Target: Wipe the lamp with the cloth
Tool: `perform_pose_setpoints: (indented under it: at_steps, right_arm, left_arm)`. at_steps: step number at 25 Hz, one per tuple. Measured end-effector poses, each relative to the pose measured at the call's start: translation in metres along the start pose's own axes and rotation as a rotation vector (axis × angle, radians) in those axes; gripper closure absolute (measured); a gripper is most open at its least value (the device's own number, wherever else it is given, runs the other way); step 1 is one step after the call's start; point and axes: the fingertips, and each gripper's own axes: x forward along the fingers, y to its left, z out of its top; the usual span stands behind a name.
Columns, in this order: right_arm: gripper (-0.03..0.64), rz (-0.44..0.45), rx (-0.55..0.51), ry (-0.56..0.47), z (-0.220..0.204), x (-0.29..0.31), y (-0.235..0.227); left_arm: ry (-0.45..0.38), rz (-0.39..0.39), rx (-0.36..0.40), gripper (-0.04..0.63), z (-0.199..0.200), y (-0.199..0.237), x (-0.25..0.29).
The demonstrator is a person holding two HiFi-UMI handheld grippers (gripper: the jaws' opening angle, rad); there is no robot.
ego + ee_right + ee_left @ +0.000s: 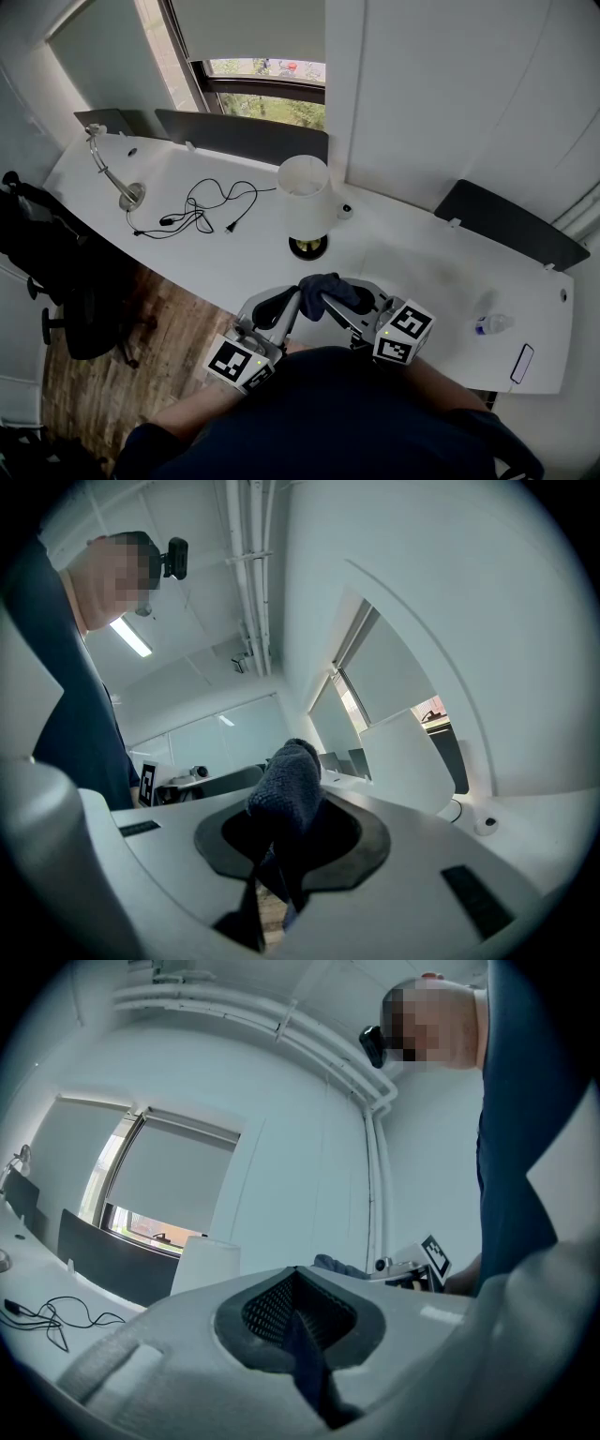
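1. The right gripper (330,305) is clamping its jaws on a dark blue cloth (330,284). In the right gripper view, the right gripper (291,829) is pinching the lower part of the cloth (286,782), and a rounded wad is sticking up past the jaw tips.
2. The left gripper (286,306) is sitting just beside the right one, on its left. In the left gripper view, the left gripper (298,1312) is showing its dark pads pressed together with nothing gripped between them.
3. From the left gripper, the cloth (336,1263) is showing just beyond the jaw tips and to the right, bunched against the right gripper.
4. The lamp (306,204), with a white shade and a round dark base, is standing upright on the white table (427,267). It is straight ahead of both grippers and apart from the cloth.
5. The lamp shade (405,759) is appearing ahead and to the right of the right gripper's jaws, and the shade (204,1262) ahead and to the left of the left gripper's jaws.
6. A loose black cable (202,208) is lying ahead and to the left of the left gripper.
7. A small bottle (492,324) is lying well to the right of the right gripper.
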Motion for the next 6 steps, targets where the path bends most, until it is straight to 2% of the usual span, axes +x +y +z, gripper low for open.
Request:
perform_pose_setpoints:
  at_steps: [6]
  right_arm:
    - [0.528,-0.013,0.004,0.006,-0.0014,-0.003,-0.0042]
  left_arm:
    - [-0.007,-0.006,0.006,0.589,0.0007,-0.0022,0.0031]
